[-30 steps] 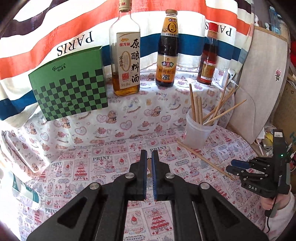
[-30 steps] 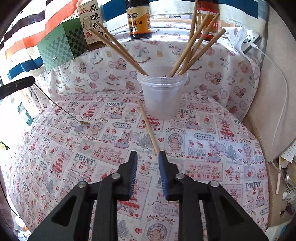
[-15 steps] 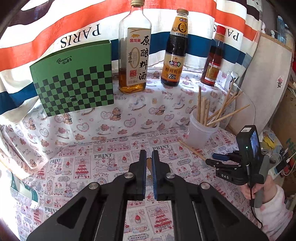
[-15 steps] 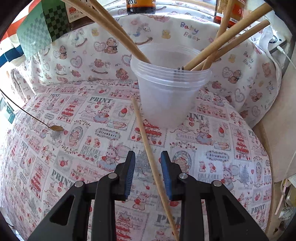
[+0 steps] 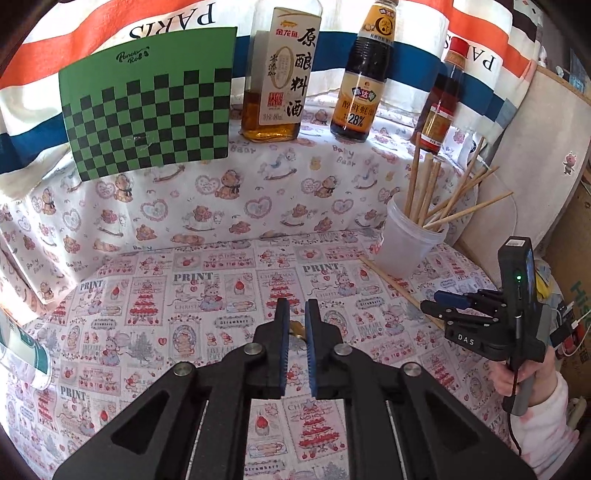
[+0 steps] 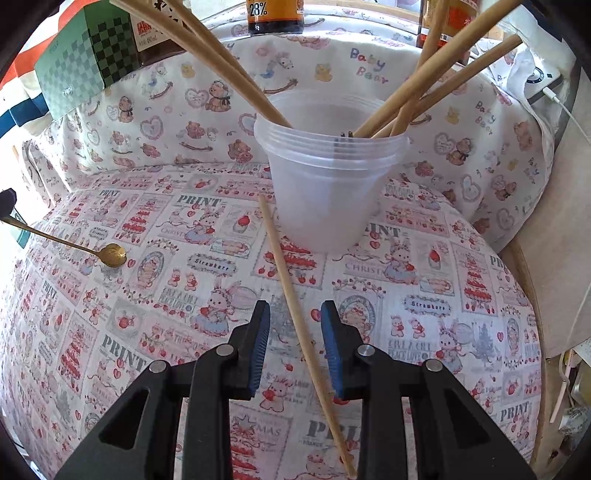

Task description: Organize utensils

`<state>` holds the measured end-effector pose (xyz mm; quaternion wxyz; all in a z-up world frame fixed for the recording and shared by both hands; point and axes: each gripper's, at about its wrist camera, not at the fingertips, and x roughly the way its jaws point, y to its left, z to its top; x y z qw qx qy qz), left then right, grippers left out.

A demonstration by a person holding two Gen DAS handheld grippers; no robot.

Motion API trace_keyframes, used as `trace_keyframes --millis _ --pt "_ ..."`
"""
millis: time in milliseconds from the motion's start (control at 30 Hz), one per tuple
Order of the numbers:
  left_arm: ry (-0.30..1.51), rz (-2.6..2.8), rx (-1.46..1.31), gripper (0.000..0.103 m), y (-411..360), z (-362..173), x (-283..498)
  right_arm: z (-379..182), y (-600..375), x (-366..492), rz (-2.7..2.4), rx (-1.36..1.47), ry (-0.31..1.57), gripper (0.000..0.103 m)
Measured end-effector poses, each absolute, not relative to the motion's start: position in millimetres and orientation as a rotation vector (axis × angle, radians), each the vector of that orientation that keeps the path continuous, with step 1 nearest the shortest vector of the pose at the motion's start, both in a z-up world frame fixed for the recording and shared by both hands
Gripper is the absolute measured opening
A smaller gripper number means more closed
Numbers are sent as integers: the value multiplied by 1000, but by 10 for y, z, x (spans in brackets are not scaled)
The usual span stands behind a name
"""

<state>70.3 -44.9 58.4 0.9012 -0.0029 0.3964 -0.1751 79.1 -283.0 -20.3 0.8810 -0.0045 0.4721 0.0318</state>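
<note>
Your right gripper (image 6: 295, 347), jaws apart, straddles the loose wooden chopstick (image 6: 295, 317); closing off-centre could roll it away, while your left gripper (image 5: 295, 332) pinches the thin gold spoon (image 6: 110, 254).

A green box (image 5: 147, 110) with a black checker pattern stands upright at the back left, on a raised ledge under the cloth. To its right stand three bottles in a row: a clear bottle (image 5: 277, 74) with amber liquid and a white label, a dark bottle (image 5: 364, 81) with an orange label, and a smaller bottle (image 5: 441, 107) with a red cap. Behind them hangs a striped cloth (image 5: 110, 29) with the word PARIS. A printed cloth (image 5: 207, 295) with bears and strawberries covers the surface. A white cable (image 6: 569, 114) runs at the right edge.
</note>
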Motion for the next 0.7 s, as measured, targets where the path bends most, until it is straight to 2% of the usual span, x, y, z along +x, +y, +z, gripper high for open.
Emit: trace_keyframes --millis 200,267,700 --pt "768 -361 21 5 -525 585 671 -215 -2896 803 57 6 981 30" --pt "754 -344 30 1 -529 606 665 -214 -2909 800 54 11 978 30" --pt "651 -330 16 1 -315 969 476 -267 -2748 1101 92 -38 1016 30"
